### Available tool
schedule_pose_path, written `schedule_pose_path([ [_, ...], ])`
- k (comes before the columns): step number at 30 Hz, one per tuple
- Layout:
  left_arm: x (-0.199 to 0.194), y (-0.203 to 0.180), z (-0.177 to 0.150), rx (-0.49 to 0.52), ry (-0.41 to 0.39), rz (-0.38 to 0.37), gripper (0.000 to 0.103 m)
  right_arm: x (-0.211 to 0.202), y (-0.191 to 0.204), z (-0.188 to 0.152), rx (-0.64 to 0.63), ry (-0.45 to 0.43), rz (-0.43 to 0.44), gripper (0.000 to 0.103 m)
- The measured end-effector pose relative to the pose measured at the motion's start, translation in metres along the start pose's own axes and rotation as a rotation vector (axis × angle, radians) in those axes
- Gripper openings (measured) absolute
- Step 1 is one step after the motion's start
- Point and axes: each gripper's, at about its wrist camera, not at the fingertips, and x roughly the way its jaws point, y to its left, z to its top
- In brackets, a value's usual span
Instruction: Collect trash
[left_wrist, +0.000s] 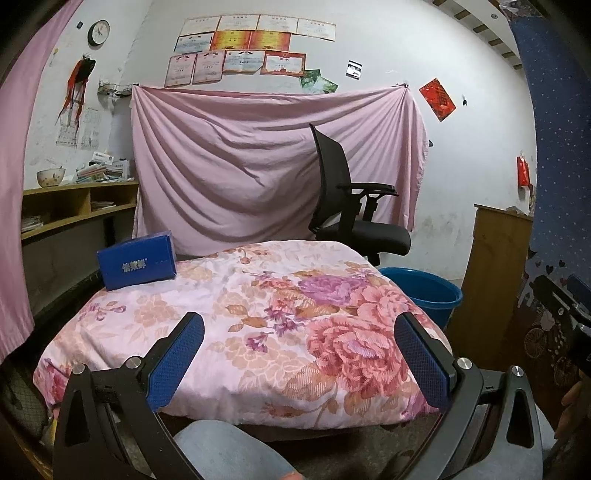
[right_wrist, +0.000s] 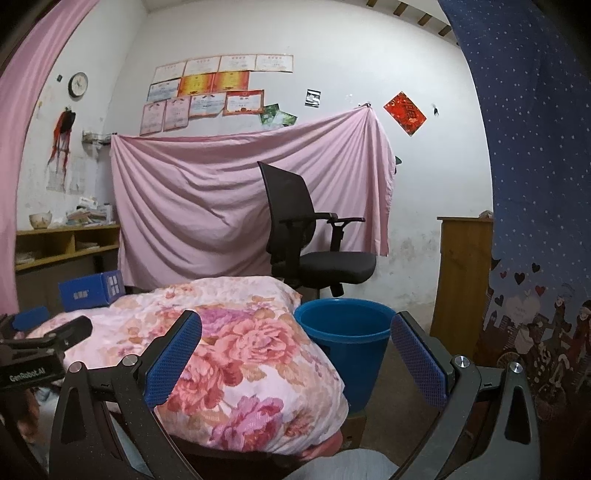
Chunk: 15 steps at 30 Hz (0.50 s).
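Note:
A blue cardboard box stands on the far left corner of a table covered with a floral quilt; it also shows in the right wrist view. A blue plastic bucket stands on the floor right of the table, also seen in the left wrist view. My left gripper is open and empty above the quilt's near edge. My right gripper is open and empty, between the quilt's right corner and the bucket. The left gripper's body shows at the right view's left edge.
A black office chair stands behind the table before a hanging pink sheet. A wooden shelf unit is at left, a wooden cabinet and a blue starred curtain at right. A knee is below.

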Motion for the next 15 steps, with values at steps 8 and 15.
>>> schedule_pose_path([
  [8, -0.0013, 0.0003, -0.0036, 0.003, 0.003, 0.002, 0.101, -0.0027, 0.0019, -0.0039, -0.008, 0.002, -0.007, 0.103],
  [15, -0.0031, -0.0015, -0.0056, 0.007, -0.001, -0.001, 0.101, 0.0007, -0.0027, -0.0068, 0.015, 0.027, -0.034, 0.103],
])
